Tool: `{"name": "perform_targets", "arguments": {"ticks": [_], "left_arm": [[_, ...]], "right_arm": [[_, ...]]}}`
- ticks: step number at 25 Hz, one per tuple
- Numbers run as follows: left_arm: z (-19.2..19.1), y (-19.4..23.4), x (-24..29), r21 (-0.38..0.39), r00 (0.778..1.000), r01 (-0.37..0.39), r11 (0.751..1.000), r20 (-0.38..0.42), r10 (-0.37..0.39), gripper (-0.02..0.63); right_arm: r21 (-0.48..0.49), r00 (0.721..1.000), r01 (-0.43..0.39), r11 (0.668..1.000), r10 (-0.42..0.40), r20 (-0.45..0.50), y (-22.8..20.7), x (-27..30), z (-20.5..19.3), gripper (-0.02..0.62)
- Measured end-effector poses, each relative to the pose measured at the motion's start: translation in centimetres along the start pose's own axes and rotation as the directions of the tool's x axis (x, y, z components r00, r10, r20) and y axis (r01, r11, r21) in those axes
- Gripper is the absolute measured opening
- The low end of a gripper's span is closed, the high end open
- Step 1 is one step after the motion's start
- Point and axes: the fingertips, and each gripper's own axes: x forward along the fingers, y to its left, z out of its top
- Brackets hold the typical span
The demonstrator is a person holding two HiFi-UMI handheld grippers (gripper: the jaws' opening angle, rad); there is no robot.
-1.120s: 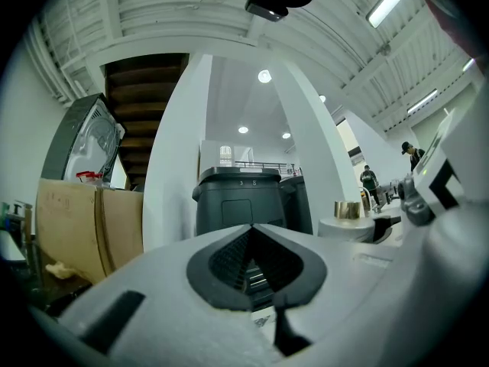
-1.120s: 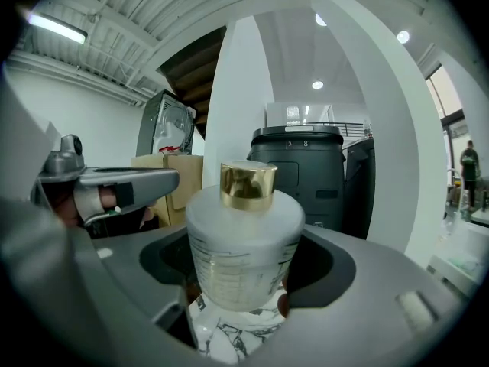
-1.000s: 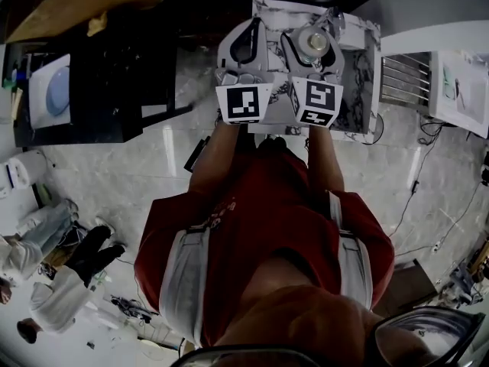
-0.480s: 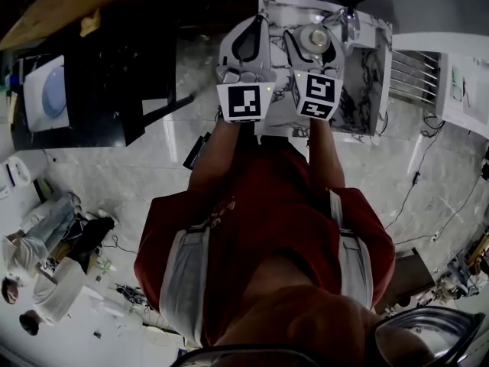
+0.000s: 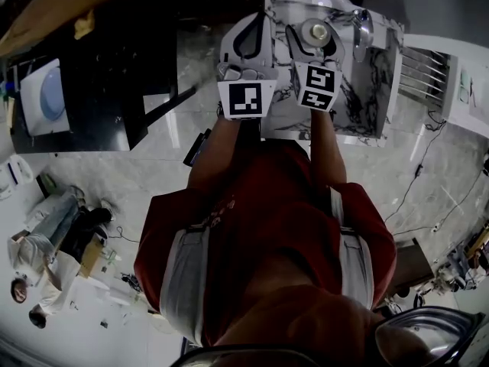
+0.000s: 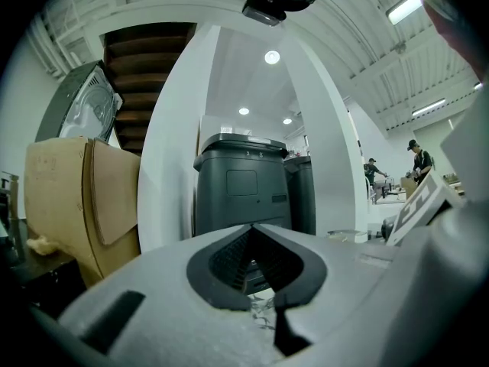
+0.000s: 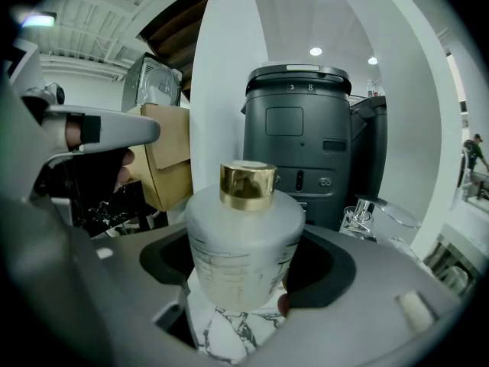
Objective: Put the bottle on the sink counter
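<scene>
The bottle [image 7: 243, 254] is frosted white with a gold cap [image 7: 248, 184] and stands upright between my right gripper's jaws, which are shut on its body. In the head view the bottle [image 5: 315, 34] and my right gripper [image 5: 315, 24] hang over the near left part of the marble sink counter [image 5: 363, 90]. Veined marble [image 7: 229, 333] shows just under the bottle's base. My left gripper [image 5: 254, 21] is beside it at the counter's left edge, shut with nothing inside; its tips [image 6: 253, 232] meet ahead of an empty hollow.
A chrome faucet [image 5: 359, 20] stands at the counter's far side, right of the bottle [image 7: 368, 214]. Tall dark bins [image 7: 306, 151] and a white pillar [image 6: 172, 151] stand behind. Left are a cardboard box [image 6: 76, 197] and a black table [image 5: 99, 75]. People stand at lower left [image 5: 46, 243].
Both grippers have sunk and moved a little forward over the marble counter, which now fills more of the head view. The right gripper kept its hold on the bottle.
</scene>
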Motion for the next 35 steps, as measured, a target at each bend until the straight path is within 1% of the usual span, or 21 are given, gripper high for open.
{"name": "perform_targets", "arguments": {"ticks": [9,14,18,25,28,32,35], "left_arm": [[-2.5,1.4,1.7,-0.024,0.999,0.007,1.000,-0.044,-0.008,0.002],[-3.6,1.6,2.4,0.002,0.997,0.023,1.000,-0.069,-0.023,0.002],[-4.5,1.9,2.9,0.003,0.996,0.029,1.000,-0.086,-0.029,0.002],[-5.9,1.9,3.8,-0.004,0.992,0.050,0.999,-0.116,-0.050,0.002],[-6.0,1.7,4.2,-0.024,0.992,0.048,0.999,-0.117,-0.051,0.002],[-6.3,1.6,4.7,-0.015,0.990,0.058,0.998,-0.126,-0.059,0.002],[-6.6,1.6,4.9,-0.026,0.989,0.058,0.998,-0.133,-0.061,0.002]], "right_arm": [[0.021,0.997,0.022,1.000,-0.021,-0.071,-0.3,3.5,-2.9,0.342],[0.028,0.994,0.028,0.999,-0.025,-0.110,-0.4,5.0,-4.5,0.342],[0.037,0.990,0.036,0.999,-0.031,-0.135,-0.5,5.9,-5.5,0.343],[0.056,0.986,0.041,0.998,-0.031,-0.166,-0.3,7.3,-6.8,0.342],[0.059,0.984,0.043,0.997,-0.032,-0.174,-0.5,7.6,-7.1,0.342],[0.065,0.983,0.043,0.997,-0.031,-0.183,-0.6,8.2,-7.6,0.342],[0.067,0.981,0.053,0.996,-0.040,-0.189,-1.1,8.7,-7.8,0.342]]}}
